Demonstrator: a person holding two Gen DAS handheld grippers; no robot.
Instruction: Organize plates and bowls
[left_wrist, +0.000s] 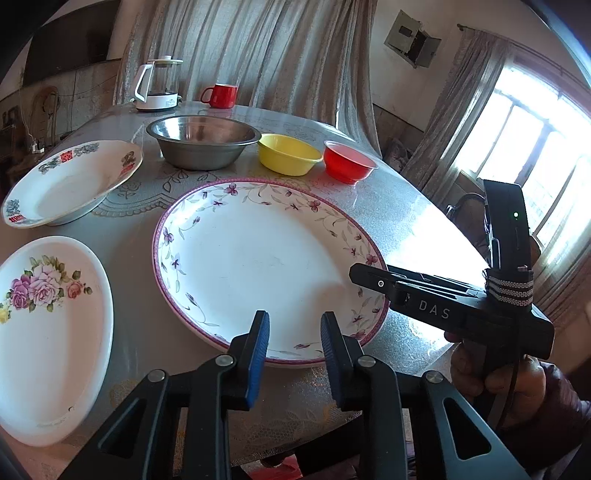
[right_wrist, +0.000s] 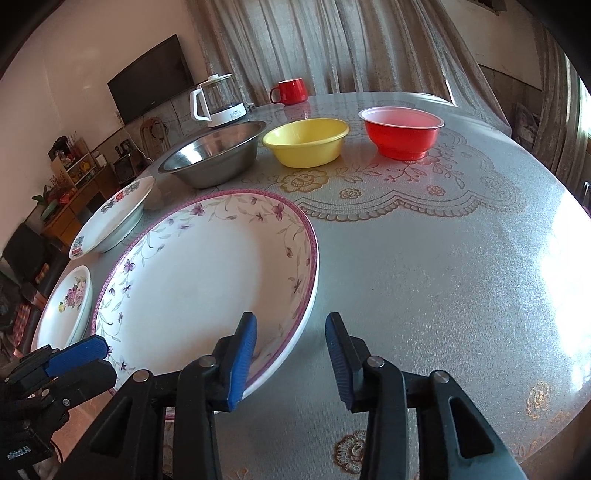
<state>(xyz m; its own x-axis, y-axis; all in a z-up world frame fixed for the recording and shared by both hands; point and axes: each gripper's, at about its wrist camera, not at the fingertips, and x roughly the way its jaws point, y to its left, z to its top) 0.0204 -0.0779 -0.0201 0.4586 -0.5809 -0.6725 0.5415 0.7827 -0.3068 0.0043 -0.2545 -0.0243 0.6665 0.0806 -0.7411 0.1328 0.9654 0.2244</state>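
A large plate with a purple flower rim (left_wrist: 258, 258) lies on the round table; it also shows in the right wrist view (right_wrist: 207, 280). My left gripper (left_wrist: 294, 332) is open and empty above its near rim. My right gripper (right_wrist: 291, 336) is open and empty at the plate's right rim. A rose plate (left_wrist: 48, 332) lies left, and a deep white dish with red marks (left_wrist: 70, 184) behind it. A steel bowl (left_wrist: 202, 140), a yellow bowl (left_wrist: 288, 153) and a red bowl (left_wrist: 349, 164) stand in a row at the back.
A glass kettle (left_wrist: 157, 85) and a red mug (left_wrist: 221, 95) stand at the table's far edge. The right gripper's body (left_wrist: 461, 306) shows at the plate's right side. The table edge (left_wrist: 424, 387) runs close below the grippers.
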